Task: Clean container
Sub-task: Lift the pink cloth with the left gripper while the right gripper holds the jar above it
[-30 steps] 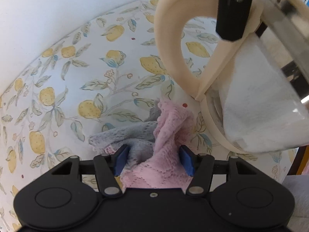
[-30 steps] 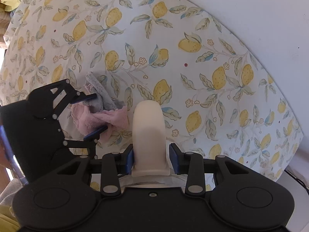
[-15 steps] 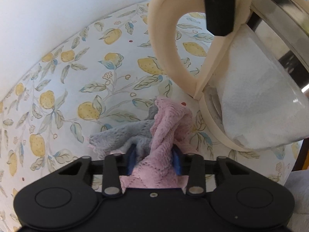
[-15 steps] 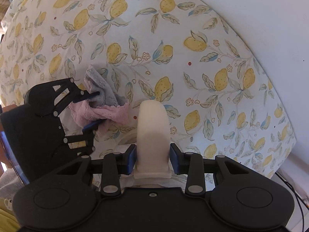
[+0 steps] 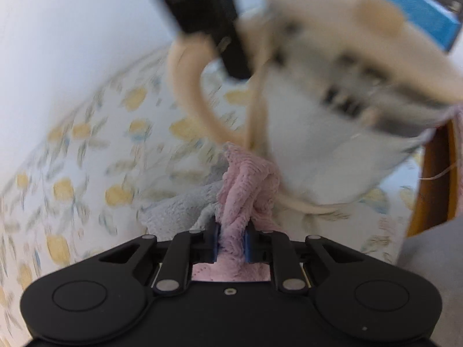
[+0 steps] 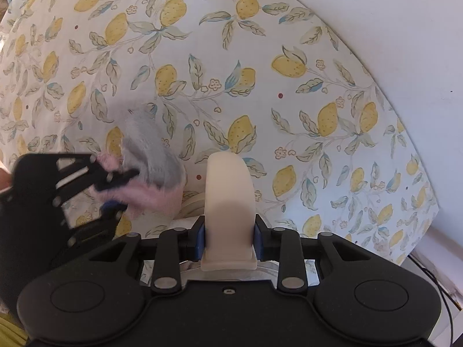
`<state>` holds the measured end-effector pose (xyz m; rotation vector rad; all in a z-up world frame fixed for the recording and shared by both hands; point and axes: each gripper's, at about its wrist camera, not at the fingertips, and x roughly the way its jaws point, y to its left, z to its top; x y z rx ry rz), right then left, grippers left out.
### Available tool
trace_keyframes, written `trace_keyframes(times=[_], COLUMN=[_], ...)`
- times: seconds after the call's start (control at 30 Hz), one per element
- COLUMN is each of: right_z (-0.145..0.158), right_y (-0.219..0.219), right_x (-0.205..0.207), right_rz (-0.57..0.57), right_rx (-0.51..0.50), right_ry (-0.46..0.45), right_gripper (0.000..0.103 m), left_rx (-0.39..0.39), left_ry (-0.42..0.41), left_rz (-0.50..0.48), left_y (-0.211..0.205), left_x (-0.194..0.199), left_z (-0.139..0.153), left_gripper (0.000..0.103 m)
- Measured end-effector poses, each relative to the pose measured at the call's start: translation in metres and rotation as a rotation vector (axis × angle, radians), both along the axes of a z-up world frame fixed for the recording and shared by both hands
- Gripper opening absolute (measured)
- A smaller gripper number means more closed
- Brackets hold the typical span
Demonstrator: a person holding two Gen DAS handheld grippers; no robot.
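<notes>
The left gripper [image 5: 230, 241] has its blue-padded jaws clamped on a bunched pink and grey cloth [image 5: 246, 185], which rises out from between the fingers and spreads to the left in a grey fold. In the right wrist view the same gripper [image 6: 115, 188] shows at the left edge, blurred, with the cloth [image 6: 153, 173] caught in it, grey above and pink below, over the lemon-print tablecloth [image 6: 231, 57].

The right gripper [image 6: 230, 241] has its jaws closed on the cream handle [image 6: 230, 202] of the container, a clear jug with a cream top. The handle stands upright between the blue pads and fills the gap between them. Below it a curved metal rim [image 6: 225, 274] of the jug shows just above the gripper body.

In the left wrist view the jug [image 5: 327, 150] hangs above the tablecloth [image 5: 86, 173], tilted, with its cream lid [image 5: 347, 57] toward the upper right and its looped handle [image 5: 196, 107] toward the left, where a black finger of the right gripper [image 5: 214, 37] crosses it. Much of this view is smeared, so the finer parts of the lid cannot be made out. The pink end of the cloth lies right against the lower side of the jug's pale wall; whether it presses on it cannot be told. A white wall [image 6: 376, 14] borders the far edge of the table, and a wooden chair part [image 5: 434, 188] shows past the right edge.
</notes>
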<state>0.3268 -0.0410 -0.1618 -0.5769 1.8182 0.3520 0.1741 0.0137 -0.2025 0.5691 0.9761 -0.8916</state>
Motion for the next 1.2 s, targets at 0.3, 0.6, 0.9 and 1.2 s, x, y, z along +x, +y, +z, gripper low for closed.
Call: trace_keyframes(times=[0.3, 0.6, 0.9, 1.2], right_z=[0.001, 0.002, 0.002, 0.002], right_y=[-0.001, -0.002, -0.006, -0.009], right_x=[-0.003, -0.006, -0.008, -0.012], right_rz=[-0.002, 0.001, -0.009, -0.021], right_rx=[0.009, 0.018, 0.037, 0.055], right_ry=[-0.025, -0.037, -0.032, -0.020], right_gripper=[0.036, 0.036, 0.036, 0.036], left_rx=[-0.049, -0.066, -0.041, 0.019], left_ry=[-0.083, -0.105, -0.083, -0.058], left_rz=[-0.178, -0.333, -0.440, -0.484], left_y=[-0.005, -0.009, -0.036, -0.051], left_x=[-0.010, -0.014, -0.014, -0.015], left_z=[0.040, 0.064, 0.043, 0.019], left_gripper=[0.015, 0.015, 0.015, 0.015])
